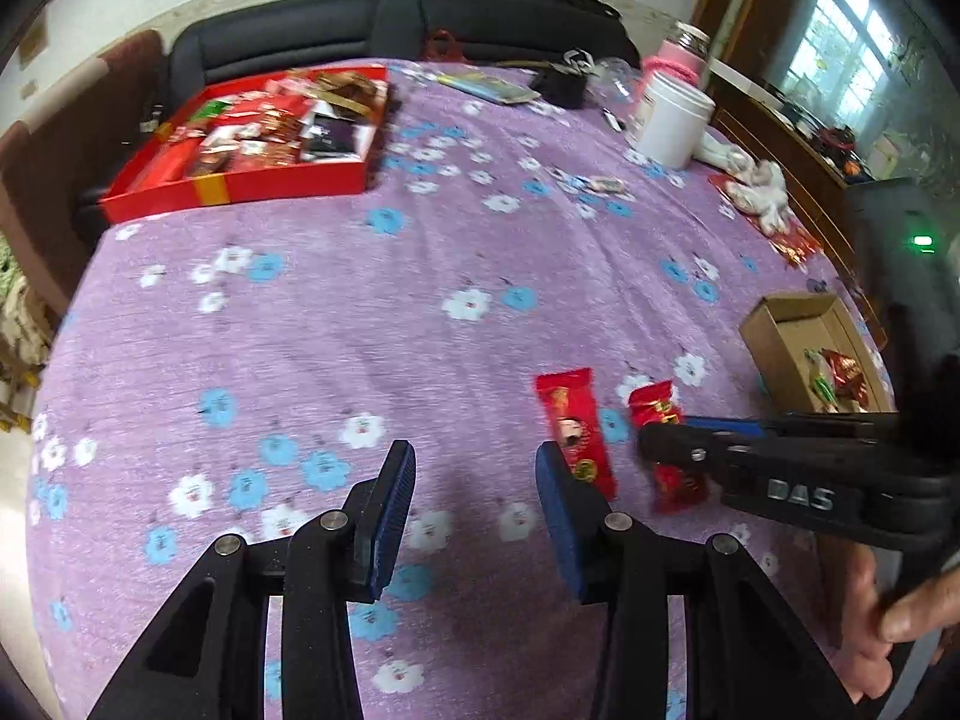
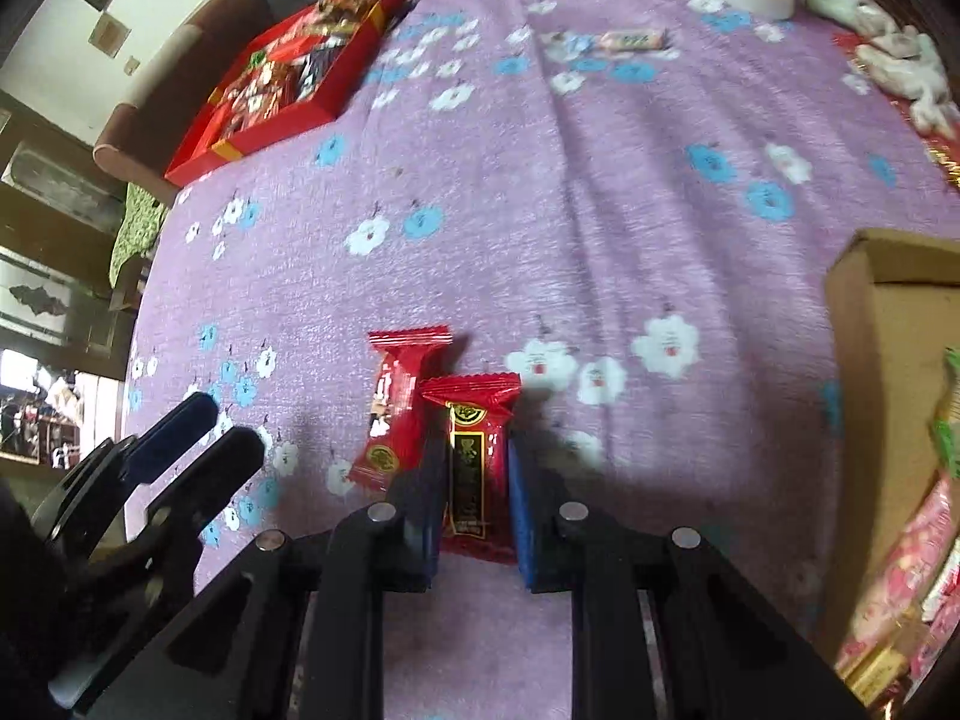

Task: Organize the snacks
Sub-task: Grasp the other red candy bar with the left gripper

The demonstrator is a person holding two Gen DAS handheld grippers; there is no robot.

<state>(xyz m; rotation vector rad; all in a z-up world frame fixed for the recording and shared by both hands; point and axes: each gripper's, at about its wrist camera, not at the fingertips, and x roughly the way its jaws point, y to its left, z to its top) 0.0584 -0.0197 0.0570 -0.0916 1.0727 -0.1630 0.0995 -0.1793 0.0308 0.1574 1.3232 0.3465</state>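
Note:
Two red snack packets lie side by side on the purple flowered tablecloth (image 1: 372,312). My right gripper (image 2: 475,480) points down at the one with the black and gold label (image 2: 477,456), and its blue pads press on both long sides of it. From the left wrist view the same packet (image 1: 657,405) shows under the right gripper (image 1: 654,444). The other red packet (image 2: 396,408) (image 1: 573,426) lies just left of it, untouched. My left gripper (image 1: 474,462) (image 2: 231,423) hovers open over bare cloth beside that packet, with nothing between its fingers.
An open cardboard box (image 1: 774,330) (image 2: 870,312) holding several snacks stands to the right. A red tray (image 1: 240,186) (image 2: 288,120) full of snacks sits far left. A white jar (image 1: 672,114), a small pale packet (image 2: 636,39) and white cloth (image 1: 762,186) lie at the back. A hand (image 1: 888,618) grips the right tool.

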